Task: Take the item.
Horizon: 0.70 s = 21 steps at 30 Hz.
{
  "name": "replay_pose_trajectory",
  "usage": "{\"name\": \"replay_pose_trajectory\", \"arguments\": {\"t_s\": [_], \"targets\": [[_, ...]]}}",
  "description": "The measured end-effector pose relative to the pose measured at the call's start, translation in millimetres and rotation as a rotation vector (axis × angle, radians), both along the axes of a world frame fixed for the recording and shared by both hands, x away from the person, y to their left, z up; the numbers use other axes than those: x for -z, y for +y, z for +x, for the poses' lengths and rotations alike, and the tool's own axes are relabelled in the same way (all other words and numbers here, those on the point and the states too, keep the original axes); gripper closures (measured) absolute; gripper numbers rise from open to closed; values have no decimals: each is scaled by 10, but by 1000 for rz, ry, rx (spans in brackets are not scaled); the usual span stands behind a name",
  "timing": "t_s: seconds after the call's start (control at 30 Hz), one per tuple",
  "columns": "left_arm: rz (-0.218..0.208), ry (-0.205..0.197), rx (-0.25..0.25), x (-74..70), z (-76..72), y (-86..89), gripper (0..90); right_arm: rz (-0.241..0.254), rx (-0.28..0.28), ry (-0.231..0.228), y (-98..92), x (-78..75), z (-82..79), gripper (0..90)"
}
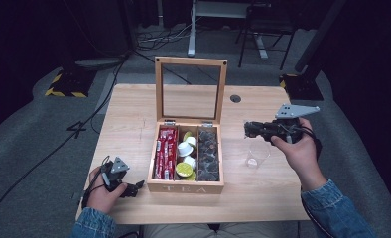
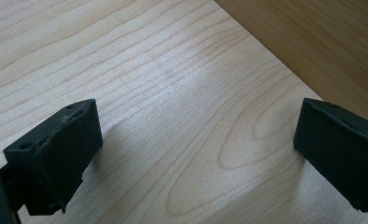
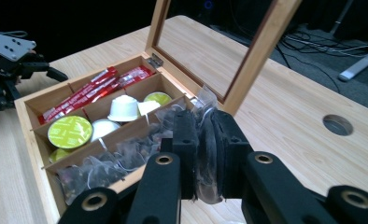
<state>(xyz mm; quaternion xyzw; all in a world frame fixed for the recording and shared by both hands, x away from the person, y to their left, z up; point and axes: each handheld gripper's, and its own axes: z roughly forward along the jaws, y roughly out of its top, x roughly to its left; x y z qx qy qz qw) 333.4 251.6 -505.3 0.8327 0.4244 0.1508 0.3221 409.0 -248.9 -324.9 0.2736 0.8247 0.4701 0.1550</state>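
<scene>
In the high view, the right claw (image 1: pixel 249 130) hangs above the tabletop (image 1: pixel 134 104), just right of the open wooden tea box (image 1: pixel 185 187), its jaws pointing toward the box. A clear plastic cup (image 1: pixel 257 155) stands on the tabletop directly below and slightly nearer the person than this claw. The left claw (image 1: pixel 136 187) rests low on the tabletop, its tips just beside the box's front left corner. The box's glass lid (image 1: pixel 190 91) stands upright on the far side of both claws.

In the left gripper view, the left claw (image 2: pixel 196 149) is spread wide, with bare tabletop (image 2: pixel 173 93) between the jaws and the box's wooden wall (image 2: pixel 322 42) just beyond the right-hand jaw.

In the right gripper view, the right claw (image 3: pixel 205 154) is clamped on a clear tea sachet (image 3: pixel 206 140), pinched flat between its pads. Beyond the claw lie the box's compartments: more sachets (image 3: pixel 107 163) nearest, then coffee capsules (image 3: pixel 70 131), then red sticks (image 3: pixel 93 91) farthest. The left claw (image 3: pixel 14 63) sits past the box's far corner.
</scene>
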Motion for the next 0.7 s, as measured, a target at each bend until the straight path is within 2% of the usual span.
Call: {"name": "replay_pose_trajectory", "arguments": {"t_s": [0.17,0.47,0.63,0.7], "targets": [[0,0,0,0,0,0,15,-37,16,7,-98,17,-17,807],[1,0,0,0,0,0,15,-70,55,28,-228,129,-14,807],[1,0,0,0,0,0,15,-152,93,26,-282,243,-4,807],[1,0,0,0,0,-1,15,-162,103,39,-303,304,2,807]]}}
